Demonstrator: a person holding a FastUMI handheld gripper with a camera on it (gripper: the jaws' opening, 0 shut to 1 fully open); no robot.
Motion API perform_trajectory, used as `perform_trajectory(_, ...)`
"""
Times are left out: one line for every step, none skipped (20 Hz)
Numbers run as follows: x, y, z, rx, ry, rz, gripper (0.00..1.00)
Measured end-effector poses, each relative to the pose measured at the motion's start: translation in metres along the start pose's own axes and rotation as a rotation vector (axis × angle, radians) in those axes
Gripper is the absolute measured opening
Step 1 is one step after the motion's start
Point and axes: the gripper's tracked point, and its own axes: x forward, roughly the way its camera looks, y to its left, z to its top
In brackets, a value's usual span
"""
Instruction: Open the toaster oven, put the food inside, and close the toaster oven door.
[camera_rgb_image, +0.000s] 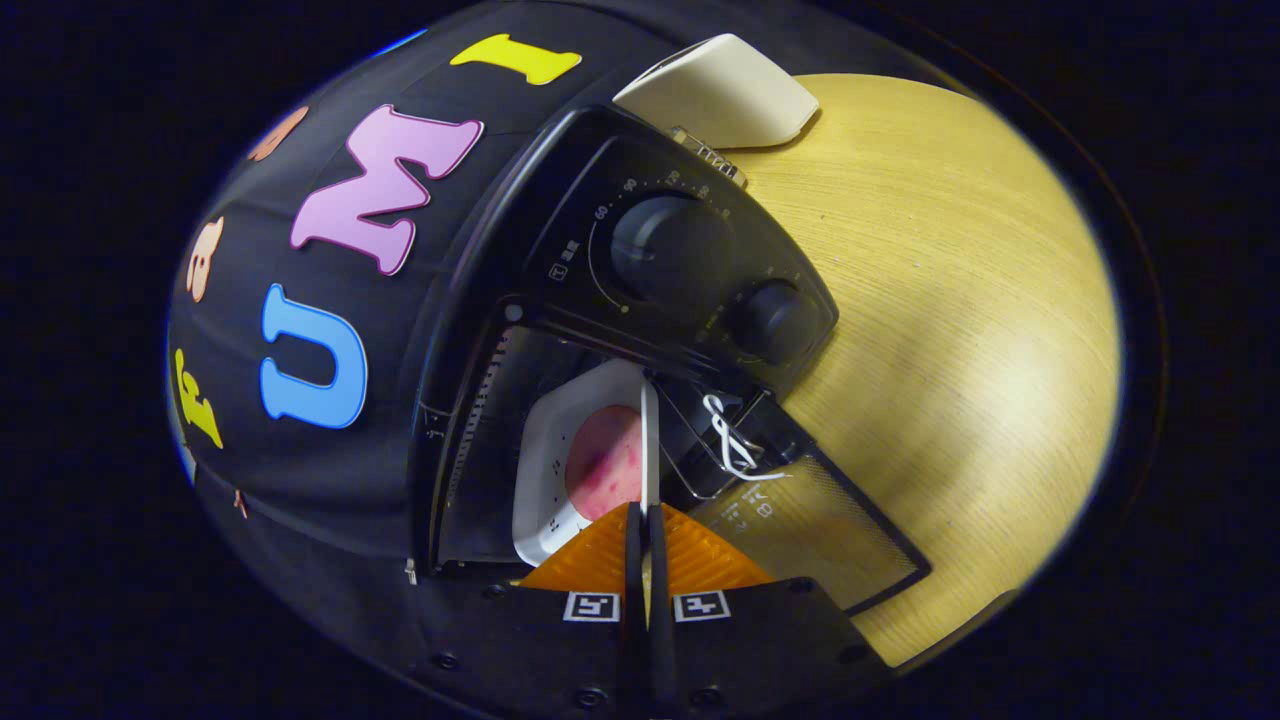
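While the hand-held gripper (647, 520) pinches the white square plate (545, 470) of pink food inside the black toaster oven (560, 250), release and door closing remain.

— What sort of place is shown?

— A staged recording booth, set up like a small kitchen corner. A black toaster oven (640, 330) with two dials is seen on a pale wood-grain tabletop (950, 330), and black cloth (330, 480) is hung close behind as the wall.

— Is anything homelike seen?

— A white plate of food (575, 455) is seen inside the oven, gripped at its rim by the hand-held gripper (648, 530).
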Motion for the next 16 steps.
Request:
perform_trajectory(0.008,0.006,0.002,0.006,-0.016,0.001,0.05)
perform_trajectory(0.013,0.011,0.003,-0.004,-0.020,0.000,0.05)
perform_trajectory(0.015,0.015,0.003,-0.017,-0.030,0.005,0.05)
perform_trajectory(0.016,0.020,0.005,-0.031,-0.044,0.015,0.05)
perform_trajectory(0.014,0.026,0.005,-0.040,-0.049,0.034,0.09)
perform_trajectory(0.016,0.035,0.002,-0.050,-0.040,0.063,0.11)
perform_trajectory(0.011,0.040,-0.001,-0.067,-0.021,0.082,0.14)
perform_trajectory(0.006,0.039,-0.009,-0.084,0.002,0.082,0.16)
perform_trajectory(-0.001,0.039,-0.016,-0.100,0.025,0.091,0.29)
perform_trajectory(-0.011,0.037,-0.021,-0.120,0.052,0.093,0.33)
perform_trajectory(-0.018,0.036,-0.028,-0.145,0.074,0.104,0.46)
perform_trajectory(-0.021,0.035,-0.035,-0.181,0.098,0.110,0.73)
perform_trajectory(-0.031,0.031,-0.036,-0.219,0.116,0.111,1.00)
perform_trajectory(-0.041,0.026,-0.042,-0.259,0.128,0.114,0.97)
perform_trajectory(-0.049,0.023,-0.048,-0.294,0.137,0.117,0.98)
perform_trajectory(-0.058,0.020,-0.052,-0.324,0.147,0.118,0.99)
